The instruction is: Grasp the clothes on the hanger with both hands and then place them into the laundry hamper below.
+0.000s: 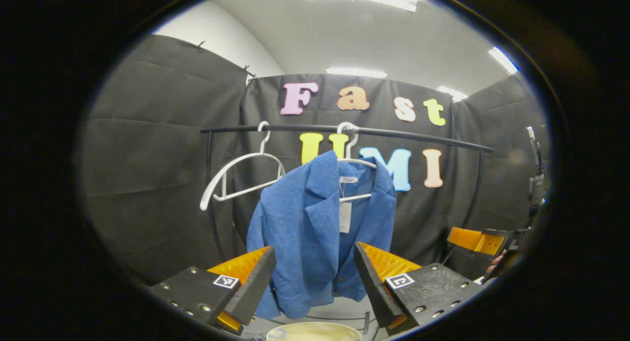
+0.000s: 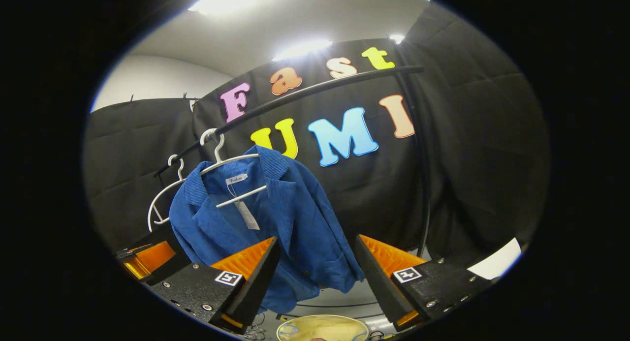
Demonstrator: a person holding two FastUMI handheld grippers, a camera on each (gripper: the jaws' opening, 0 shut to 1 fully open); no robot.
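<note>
Left gripper view: we see blue jacket [image 1: 315,232] on white hanger [image 1: 355,161] near rail [image 1: 418,137] middle, empty hanger [image 1: 236,176] toward rail's left end; left gripper [image 1: 315,292] released, hamper rim [image 1: 315,331] below. Right gripper view: right gripper [image 2: 315,282] released, white sheet [image 2: 494,264] at floor edge.

- One jacket [image 1: 315,228], blue
- Two hangers: one bare [image 1: 236,178], one under the jacket [image 1: 355,164]
- One rail [image 1: 393,134]
- One hamper [image 1: 315,332]
- Two grippers [image 1: 315,287] [image 2: 315,282]

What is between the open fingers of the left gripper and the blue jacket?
Nothing: in the left gripper view the left gripper points at the blue jacket hanging ahead, with only open air between them.
</note>
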